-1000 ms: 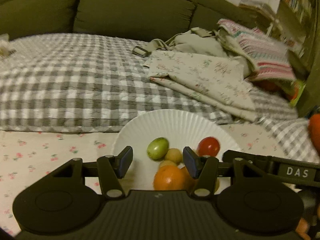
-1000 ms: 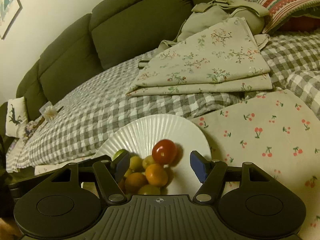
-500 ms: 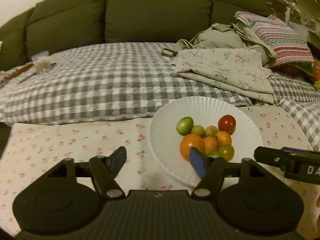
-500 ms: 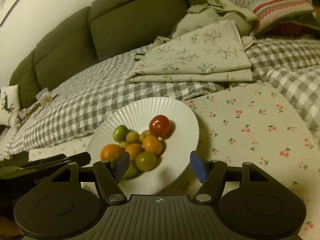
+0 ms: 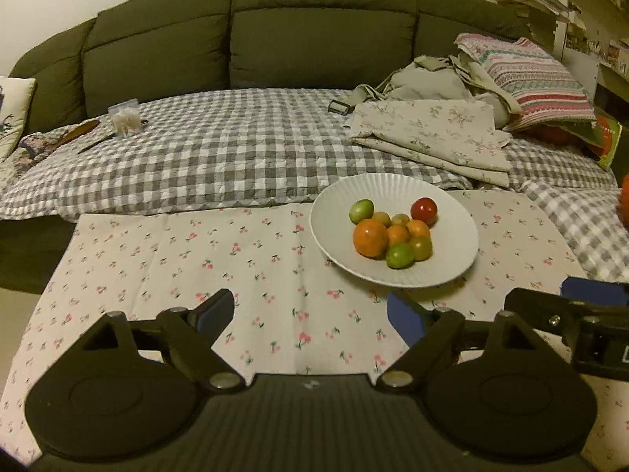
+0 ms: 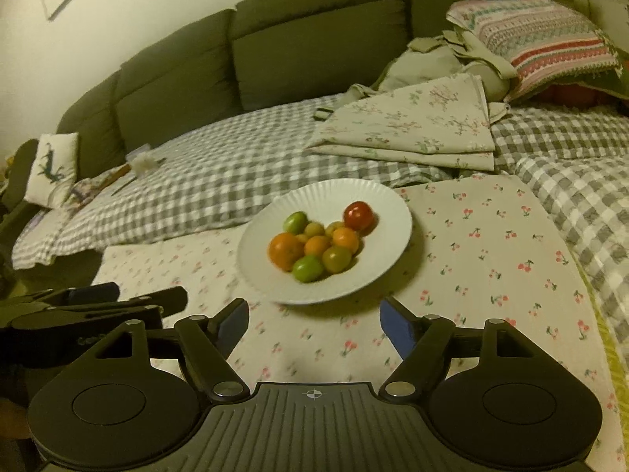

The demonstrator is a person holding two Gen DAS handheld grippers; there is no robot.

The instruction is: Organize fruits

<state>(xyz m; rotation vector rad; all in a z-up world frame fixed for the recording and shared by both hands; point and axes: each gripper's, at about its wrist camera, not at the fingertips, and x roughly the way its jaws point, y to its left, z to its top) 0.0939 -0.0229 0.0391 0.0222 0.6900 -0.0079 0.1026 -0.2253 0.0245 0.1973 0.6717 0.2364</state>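
Fruits [image 5: 393, 234] heaped on plate [image 5: 338, 204], beyond both tongs [image 5: 310, 312] [image 6: 314, 316], spread wide, empty

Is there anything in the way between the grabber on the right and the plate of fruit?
No, nothing visible is in the way. Between the right gripper and the white plate lies only bare cherry-print cloth. Its jaws are open and empty. The left gripper sits off to the side, not in the path.
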